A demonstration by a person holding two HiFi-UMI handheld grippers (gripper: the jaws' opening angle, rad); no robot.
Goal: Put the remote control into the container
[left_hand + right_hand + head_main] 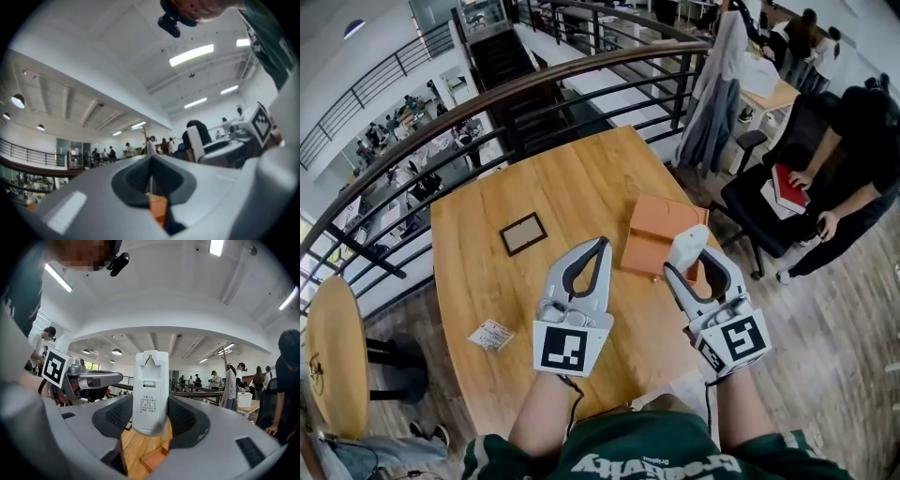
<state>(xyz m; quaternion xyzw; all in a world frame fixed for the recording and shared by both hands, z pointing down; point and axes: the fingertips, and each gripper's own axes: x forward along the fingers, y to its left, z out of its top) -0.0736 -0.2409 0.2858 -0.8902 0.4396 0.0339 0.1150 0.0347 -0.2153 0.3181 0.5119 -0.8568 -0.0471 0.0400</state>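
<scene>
Two grippers above wooden table (487,253) | left gripper (602,244): jaws closed, nothing between | right gripper (694,267): clamped on white remote control (151,390), held upright | remote at near edge of orange container (652,230)

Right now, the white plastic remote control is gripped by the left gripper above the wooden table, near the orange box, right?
Not quite: the right gripper view shows the white plastic remote control clamped in the right gripper; the left gripper is shut on nothing. It is above the wooden table, near the orange box.
</scene>
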